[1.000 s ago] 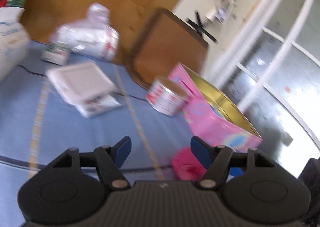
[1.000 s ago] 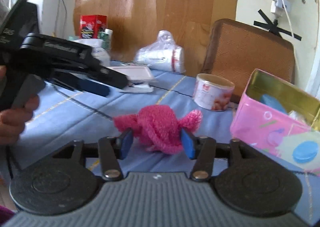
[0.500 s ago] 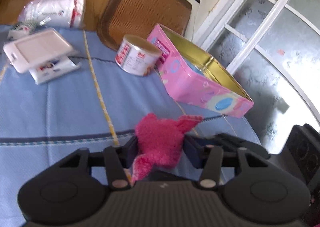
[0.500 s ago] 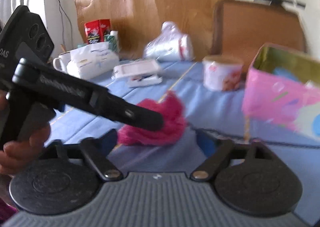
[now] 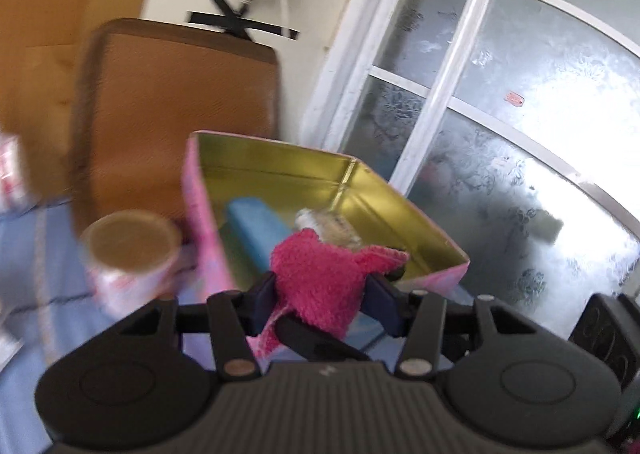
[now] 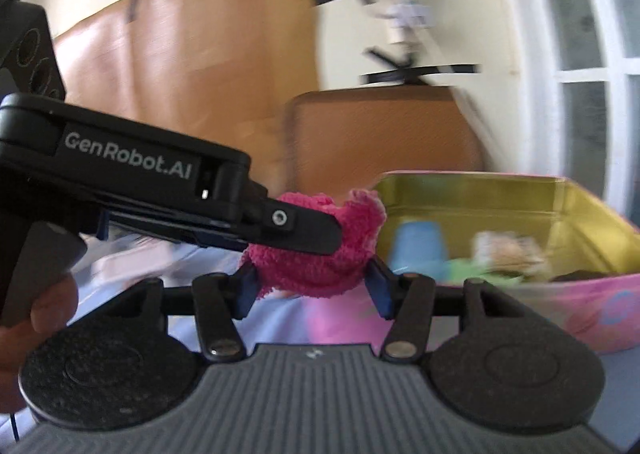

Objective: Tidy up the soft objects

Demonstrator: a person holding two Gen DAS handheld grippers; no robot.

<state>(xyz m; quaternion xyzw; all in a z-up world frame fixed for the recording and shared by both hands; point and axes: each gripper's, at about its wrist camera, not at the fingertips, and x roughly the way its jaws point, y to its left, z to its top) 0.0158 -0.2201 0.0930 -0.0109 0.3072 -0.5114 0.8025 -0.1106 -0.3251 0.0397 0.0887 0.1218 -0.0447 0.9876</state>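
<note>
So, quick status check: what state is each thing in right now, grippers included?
Left gripper: shut on the pink fuzzy cloth.
Right gripper: fingers either side of the cloth; contact unclear.
Pink fuzzy cloth: bunched, lifted off the table, at the tin's near edge.
Pink tin: open, no lid; holds a blue block and a beige soft item.
Round can: upright beside the tin, top closed.

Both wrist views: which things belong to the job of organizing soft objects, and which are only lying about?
Job:
pink fluffy cloth, between the fingers of the left gripper and the right gripper
pink tin box, open
blue item and beige soft item inside the box

Lying about:
round can
brown chair back
</note>
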